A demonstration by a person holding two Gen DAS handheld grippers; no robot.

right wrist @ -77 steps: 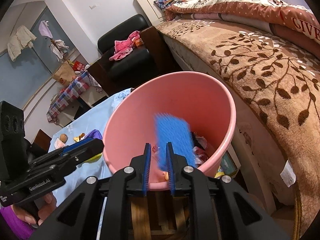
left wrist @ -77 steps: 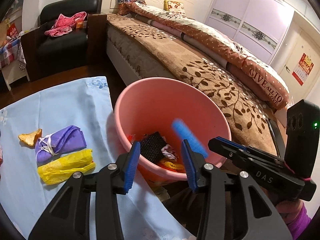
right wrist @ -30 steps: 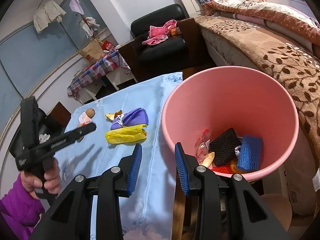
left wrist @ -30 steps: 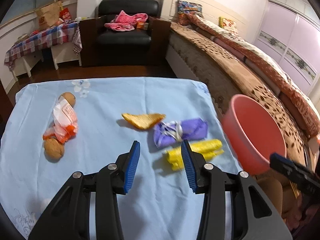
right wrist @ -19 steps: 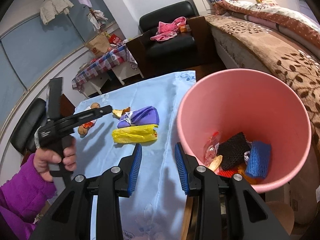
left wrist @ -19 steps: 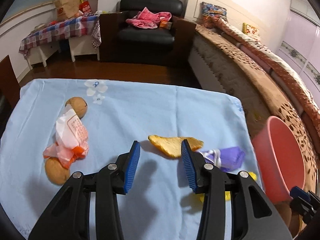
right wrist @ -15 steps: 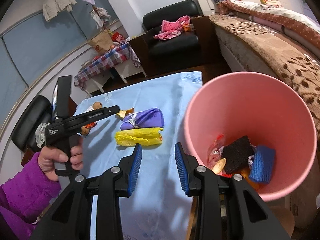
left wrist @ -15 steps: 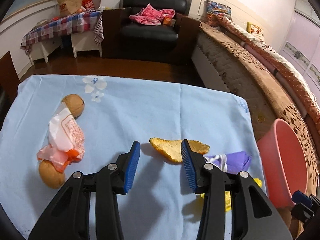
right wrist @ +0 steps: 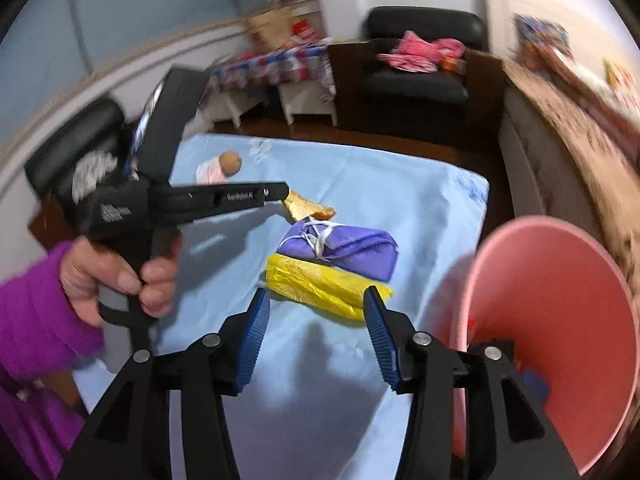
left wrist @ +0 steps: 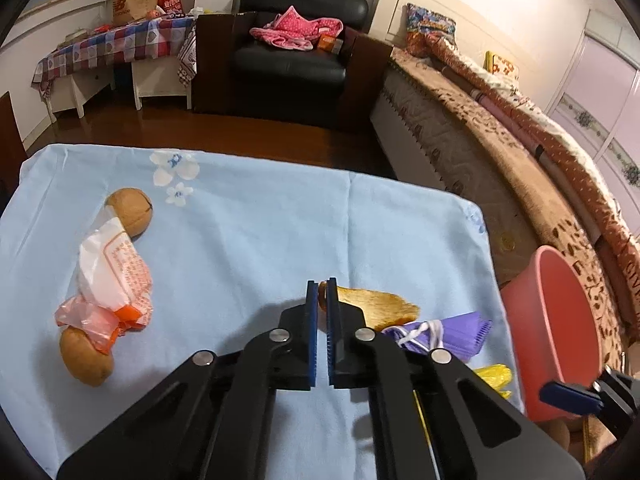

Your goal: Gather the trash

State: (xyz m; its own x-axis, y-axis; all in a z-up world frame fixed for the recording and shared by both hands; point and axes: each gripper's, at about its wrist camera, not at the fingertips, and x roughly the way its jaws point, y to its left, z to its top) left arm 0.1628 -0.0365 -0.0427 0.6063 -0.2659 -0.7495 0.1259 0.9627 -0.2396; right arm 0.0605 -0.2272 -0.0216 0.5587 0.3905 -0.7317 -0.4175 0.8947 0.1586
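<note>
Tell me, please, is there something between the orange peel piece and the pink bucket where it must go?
Yes. The purple bundle and the yellow bag lie on the cloth between the orange peel piece and the pink bucket. The left tool, which has just closed on the peel's end, could probably lift it over them.

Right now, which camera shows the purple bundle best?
The right wrist view: the purple bundle lies whole and unblocked beside the yellow bag. In the left wrist view the purple bundle is partly hidden behind the left tool.
</note>
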